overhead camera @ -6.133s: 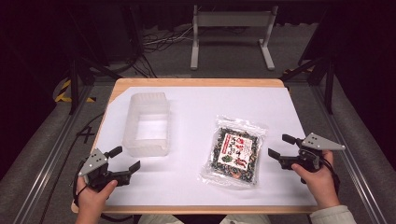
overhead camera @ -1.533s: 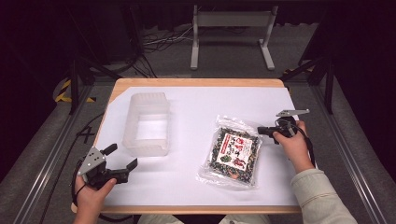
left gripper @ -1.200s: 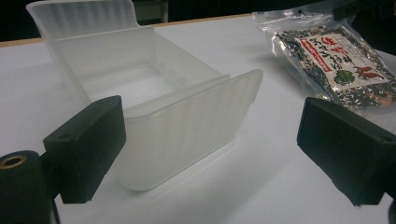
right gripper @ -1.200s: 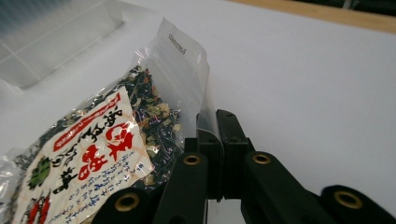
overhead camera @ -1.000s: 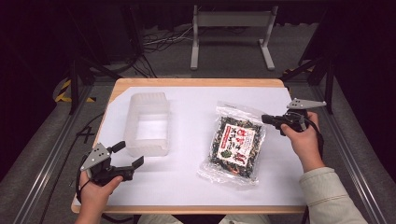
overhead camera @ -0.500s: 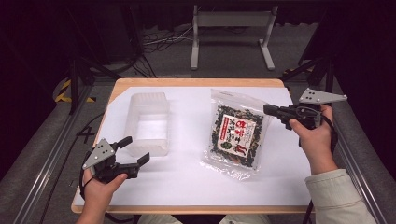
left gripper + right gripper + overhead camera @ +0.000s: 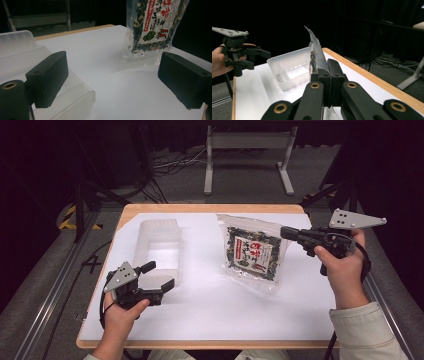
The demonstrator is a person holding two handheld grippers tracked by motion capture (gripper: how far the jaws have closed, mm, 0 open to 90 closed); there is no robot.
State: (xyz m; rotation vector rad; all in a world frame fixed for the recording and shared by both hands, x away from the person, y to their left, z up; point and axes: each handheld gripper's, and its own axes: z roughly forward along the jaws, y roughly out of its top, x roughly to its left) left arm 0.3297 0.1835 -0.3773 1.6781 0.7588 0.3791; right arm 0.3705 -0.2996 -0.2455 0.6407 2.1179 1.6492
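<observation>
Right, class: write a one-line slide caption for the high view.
Right gripper lifts clear dried-vegetable packet by its edge; open left gripper waits beside translucent plastic tub.

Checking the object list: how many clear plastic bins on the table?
1. The clear plastic bin sits on the left of the white table, just ahead of the open left gripper. None looks hidden.

I work in a dark lab: black curtains (image 7: 45, 165), loose cables (image 7: 172, 162) on the floor, my white-topped table (image 7: 210, 295).
</observation>
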